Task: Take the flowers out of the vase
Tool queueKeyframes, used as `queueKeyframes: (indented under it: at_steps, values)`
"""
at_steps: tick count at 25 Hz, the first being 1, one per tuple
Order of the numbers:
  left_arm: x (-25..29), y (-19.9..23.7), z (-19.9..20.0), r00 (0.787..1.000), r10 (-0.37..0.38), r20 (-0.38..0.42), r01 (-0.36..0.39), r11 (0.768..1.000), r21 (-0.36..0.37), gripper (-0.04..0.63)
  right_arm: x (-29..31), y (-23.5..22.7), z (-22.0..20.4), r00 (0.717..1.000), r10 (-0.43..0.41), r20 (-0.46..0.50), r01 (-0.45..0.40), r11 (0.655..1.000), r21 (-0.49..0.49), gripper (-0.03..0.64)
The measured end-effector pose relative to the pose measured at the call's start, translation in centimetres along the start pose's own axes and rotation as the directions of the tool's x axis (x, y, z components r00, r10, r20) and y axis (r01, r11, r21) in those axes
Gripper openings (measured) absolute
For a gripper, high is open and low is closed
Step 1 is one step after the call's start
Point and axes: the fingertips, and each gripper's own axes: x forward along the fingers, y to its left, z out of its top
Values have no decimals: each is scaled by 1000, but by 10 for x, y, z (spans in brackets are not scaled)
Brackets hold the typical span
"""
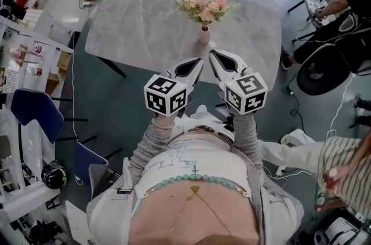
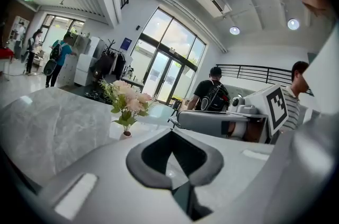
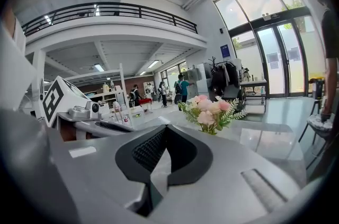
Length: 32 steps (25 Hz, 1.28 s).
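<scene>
Left gripper (image 1: 190,68), right gripper (image 1: 227,62) side by side, tilted slightly down, tips near table (image 1: 145,24) edge. Both jaws closed, empty. Pink flowers (image 1: 203,3) upright in slim pale vase (image 1: 204,35); tabletop grey, marbled.

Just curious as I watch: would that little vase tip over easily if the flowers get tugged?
Probably. The vase looks small and narrow under a much wider bunch of flowers, so it seems top-heavy. It stands free on a smooth table, so it may slide or lift with the stems.
</scene>
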Motion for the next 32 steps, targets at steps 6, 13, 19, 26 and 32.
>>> queueKeyframes:
  at_steps: [6,13,19,26,32]
  values:
    - [7,2,3,1000,-6,-13,6,1000,1,2,2,-7,3,1000,-4,-1,4,1000,9,25]
    - [23,13,6,994,-83,-66,84,996,17,2,15,-21,4,997,-78,1,77,996,45,25]
    - [33,30,16,985,-144,-100,148,989,28,2,35,-30,10,993,-120,-2,120,990,75,25]
    - [34,57,25,974,-189,-128,195,980,35,2,61,-31,18,988,-157,-6,157,984,87,25]
    - [38,74,36,967,-224,-121,230,972,39,0,74,-40,24,979,-202,-10,202,975,93,25]
